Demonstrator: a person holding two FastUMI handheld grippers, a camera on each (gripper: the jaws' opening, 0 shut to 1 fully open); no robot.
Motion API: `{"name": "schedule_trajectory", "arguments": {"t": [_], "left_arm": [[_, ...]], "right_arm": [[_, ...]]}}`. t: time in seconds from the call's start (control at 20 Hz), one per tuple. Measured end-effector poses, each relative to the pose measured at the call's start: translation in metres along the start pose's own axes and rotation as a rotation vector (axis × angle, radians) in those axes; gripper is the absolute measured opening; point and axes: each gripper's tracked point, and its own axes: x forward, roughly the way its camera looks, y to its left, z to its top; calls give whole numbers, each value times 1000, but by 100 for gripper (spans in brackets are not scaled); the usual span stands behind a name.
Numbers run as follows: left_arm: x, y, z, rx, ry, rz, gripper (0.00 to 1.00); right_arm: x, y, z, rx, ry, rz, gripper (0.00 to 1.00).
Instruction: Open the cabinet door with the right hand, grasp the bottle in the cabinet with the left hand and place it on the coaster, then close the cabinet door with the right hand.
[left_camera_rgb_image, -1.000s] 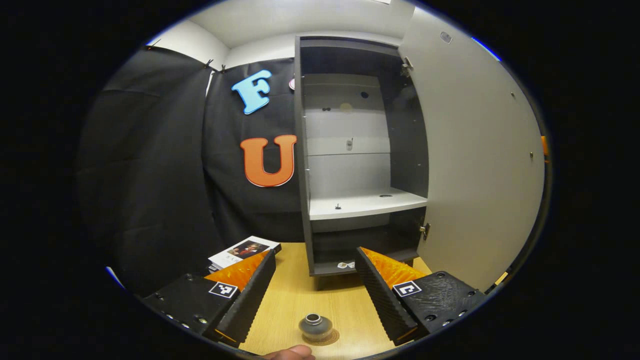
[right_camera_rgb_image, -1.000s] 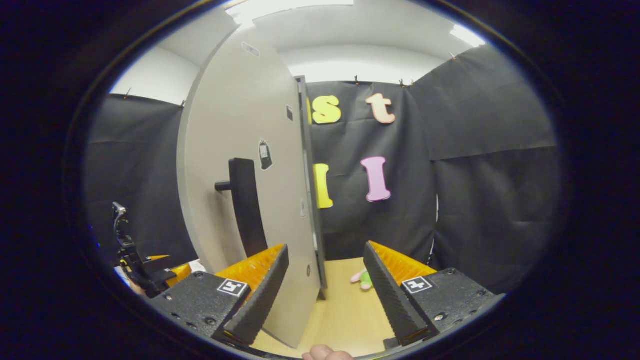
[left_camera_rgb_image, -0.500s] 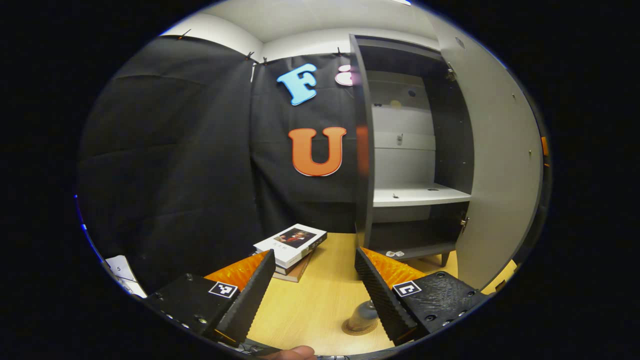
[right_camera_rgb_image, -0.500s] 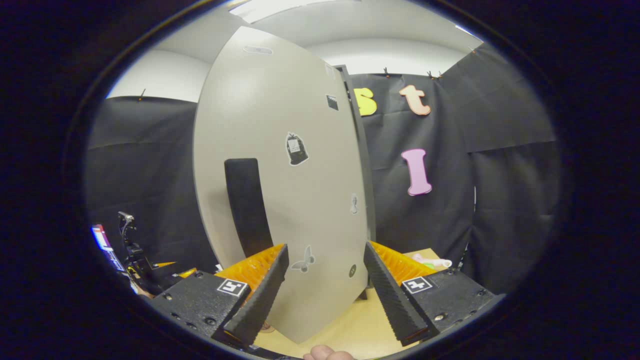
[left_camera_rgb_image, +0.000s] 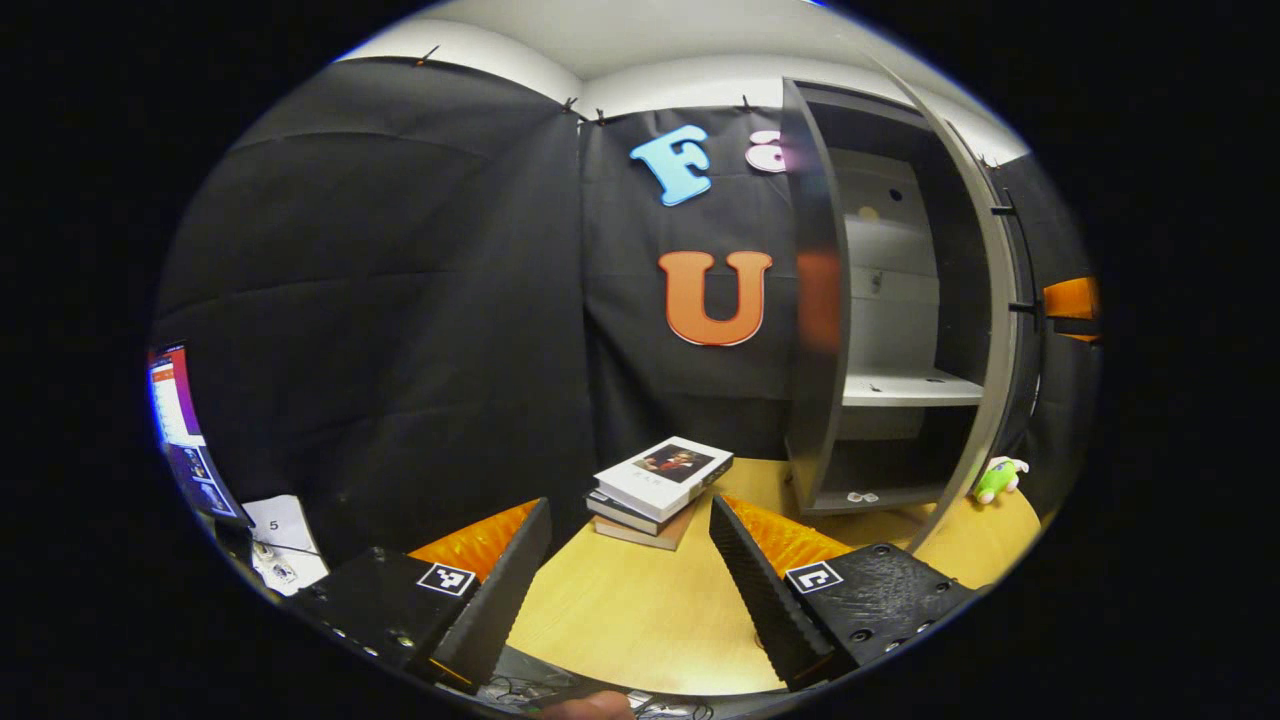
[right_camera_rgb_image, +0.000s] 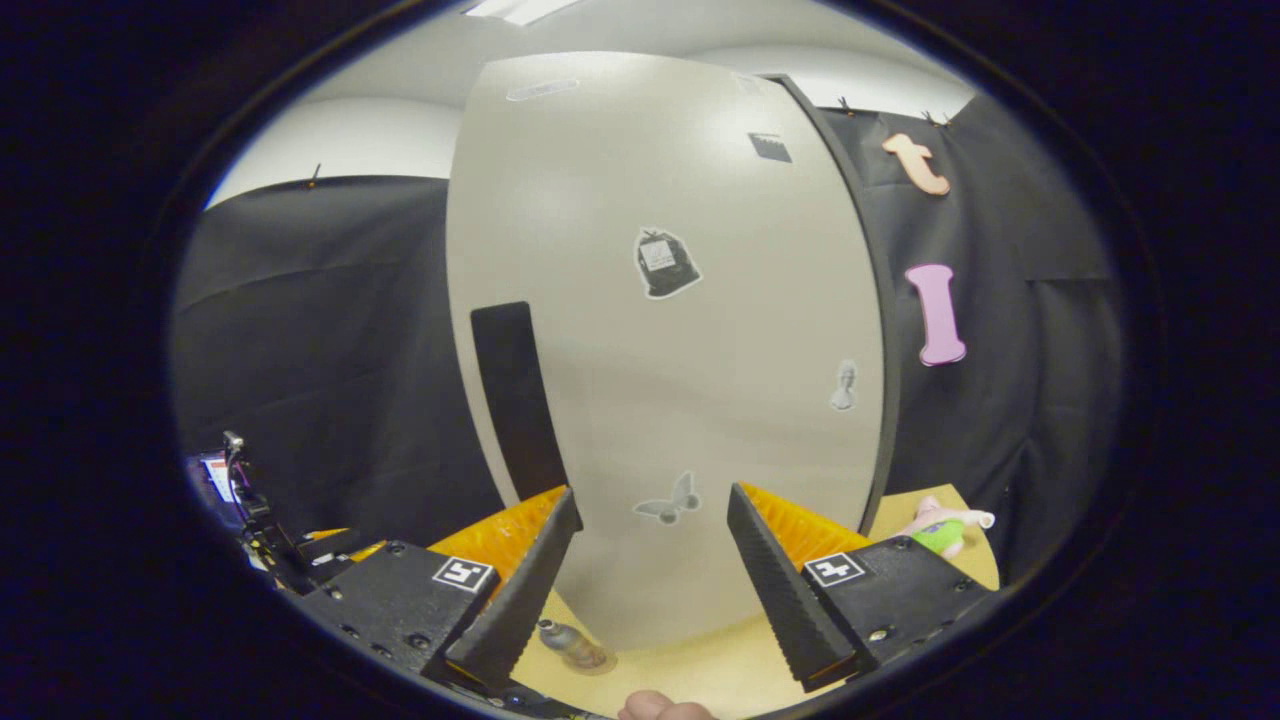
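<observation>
In the right gripper view the grey cabinet door (right_camera_rgb_image: 680, 400) stands broad in front of me, its black handle (right_camera_rgb_image: 515, 400) at the left. My right gripper (right_camera_rgb_image: 650, 500) is open right before the door's lower face; I cannot tell whether it touches. A small clear bottle (right_camera_rgb_image: 560, 635) stands on a round coaster (right_camera_rgb_image: 597, 660) on the table by the door's bottom edge. In the left gripper view my left gripper (left_camera_rgb_image: 628, 505) is open with nothing in it, over the table. The dark cabinet (left_camera_rgb_image: 815, 330) is at the right, its door (left_camera_rgb_image: 985, 340) partly shut over a white shelf (left_camera_rgb_image: 905, 388).
A stack of books (left_camera_rgb_image: 655, 480) lies on the wooden table (left_camera_rgb_image: 640, 620) just beyond my left gripper. A green plush toy (left_camera_rgb_image: 995, 478) sits right of the cabinet, also seen as the toy (right_camera_rgb_image: 940, 530). A monitor (left_camera_rgb_image: 175, 400) and papers (left_camera_rgb_image: 280, 520) are far left.
The door has swung toward shut, with my right gripper following its face. My left gripper has turned left away from the cabinet; bottle and coaster have left its view.
</observation>
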Motion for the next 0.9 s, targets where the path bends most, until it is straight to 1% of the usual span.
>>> {"name": "schedule_trajectory", "arguments": {"t": [0.1,0.15,0.2,0.25,0.3,0.45,0.6,0.75,0.9], "left_arm": [[-4,15,-2,-11,7,30,96],[-5,21,-3,-17,13,42,96],[-7,27,-3,-24,18,53,96],[-8,31,-4,-29,20,63,100],[-8,34,-2,-33,20,69,98],[-10,35,1,-28,20,69,97],[-6,27,3,-7,20,46,97],[0,8,8,9,16,4,97],[7,-26,18,30,0,-68,97]], "right_arm": [[8,14,-2,-18,14,32,93],[10,21,-4,-27,22,43,98],[12,26,-8,-31,29,55,98],[15,29,-12,-32,37,64,98],[16,29,-14,-30,43,68,98],[17,29,-18,-10,53,67,98],[18,22,-22,0,64,45,98],[11,0,-24,27,69,11,98],[5,-23,-24,41,69,-44,98]]}}
